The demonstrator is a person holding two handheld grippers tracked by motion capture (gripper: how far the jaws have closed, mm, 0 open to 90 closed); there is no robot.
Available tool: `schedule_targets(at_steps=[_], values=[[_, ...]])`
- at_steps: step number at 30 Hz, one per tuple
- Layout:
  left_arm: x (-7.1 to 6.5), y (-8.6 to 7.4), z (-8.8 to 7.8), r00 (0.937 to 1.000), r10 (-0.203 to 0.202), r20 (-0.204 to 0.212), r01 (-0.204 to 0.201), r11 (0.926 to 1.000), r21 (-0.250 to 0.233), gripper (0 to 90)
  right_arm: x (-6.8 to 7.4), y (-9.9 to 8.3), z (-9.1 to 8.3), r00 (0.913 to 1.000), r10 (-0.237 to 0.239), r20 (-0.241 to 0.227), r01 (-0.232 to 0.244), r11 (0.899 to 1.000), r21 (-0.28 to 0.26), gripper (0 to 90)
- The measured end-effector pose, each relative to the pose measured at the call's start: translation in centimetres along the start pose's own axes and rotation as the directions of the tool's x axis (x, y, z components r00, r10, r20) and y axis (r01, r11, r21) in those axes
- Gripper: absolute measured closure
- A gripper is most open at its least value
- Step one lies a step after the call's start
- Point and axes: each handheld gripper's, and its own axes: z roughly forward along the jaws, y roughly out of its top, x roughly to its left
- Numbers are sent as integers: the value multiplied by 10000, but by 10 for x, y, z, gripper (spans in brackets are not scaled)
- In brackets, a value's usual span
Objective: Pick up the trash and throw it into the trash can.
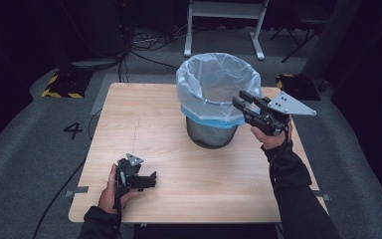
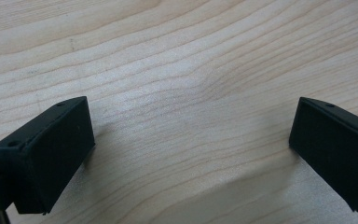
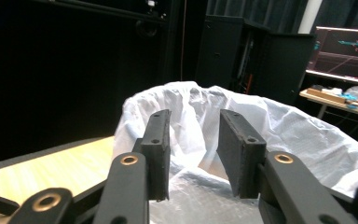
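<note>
While over the bin [image 1: 214, 107], right gripper [image 3: 193, 154] fingers [image 3: 157, 154] part-open (empty)

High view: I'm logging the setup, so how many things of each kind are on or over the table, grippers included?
Grippers: 2, the left gripper low over the table and the right gripper at the bin's rim.
Mesh waste bins: 1.
White bin liners: 1.
Total: 4.
</note>
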Motion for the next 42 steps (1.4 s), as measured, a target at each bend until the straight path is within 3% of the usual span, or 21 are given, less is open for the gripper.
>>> schedule_targets(at_steps=[10,15,21,25,30,33,34,36,37,42], values=[[0,-1,0,10000,37,6,-37,10000,-27,1,0,-2,-15,9997,216,113,-218,9997,121,432],[1,0,0,10000,63,35,-63,10000,-24,1,2,-14,-30,9989,-10,475,-25,9974,720,325],[0,0,0,10000,60,42,-60,10000,-24,0,10,-36,-55,9977,-382,551,287,9861,1637,296],[0,0,0,10000,62,41,-62,10000,-15,0,15,-60,-73,9976,-343,606,206,9767,2137,293],[0,0,0,10000,54,43,-54,10000,-29,1,21,-98,-90,9968,-264,755,1,9444,3288,267],[0,0,0,10000,60,38,-60,10000,-16,1,20,-123,-101,9969,45,781,-335,9265,3748,263],[0,0,0,10000,59,42,-59,10000,-13,1,19,-132,-103,9968,154,782,-453,9167,3969,262],[0,0,0,10000,70,37,-70,10000,-3,0,18,-150,-107,9965,247,805,-597,8816,4683,231],[0,0,0,10000,70,38,-70,10000,-5,1,17,-156,-109,9957,340,857,-709,8768,4755,235],[0,0,0,10000,77,37,-77,10000,-14,0,10,-191,-119,9930,798,867,-1148,8211,5592,228]])
